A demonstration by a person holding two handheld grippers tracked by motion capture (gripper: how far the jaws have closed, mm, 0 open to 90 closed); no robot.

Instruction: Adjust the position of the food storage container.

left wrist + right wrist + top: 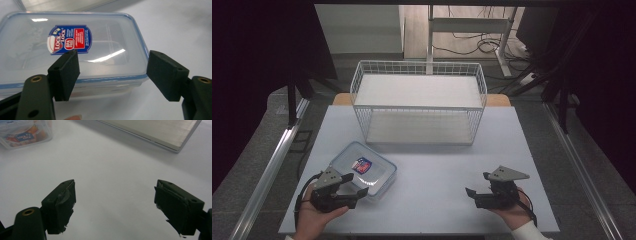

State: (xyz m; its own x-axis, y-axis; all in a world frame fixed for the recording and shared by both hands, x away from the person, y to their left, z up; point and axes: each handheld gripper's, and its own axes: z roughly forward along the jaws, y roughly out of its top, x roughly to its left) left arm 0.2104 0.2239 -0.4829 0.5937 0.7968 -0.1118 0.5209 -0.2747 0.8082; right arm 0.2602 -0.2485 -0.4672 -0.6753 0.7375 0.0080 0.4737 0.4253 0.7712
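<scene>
The box [363,170] lies on the worktop [437,165] at your left, in front of the wire rack [419,102]. Your left claw [353,184] is wide open, empty, and just at the near corner of the box. In the left gripper view one jaw is before the lid [72,47] and the other is beside the right edge, so the corner sits between them. Your right claw [478,184] is also wide open and empty, well apart from the box, above bare worktop. The box looks stiff and probably light, but its clear plastic is smooth and may slip. I think it is better to take it across the short side, under the lid rim.
</scene>
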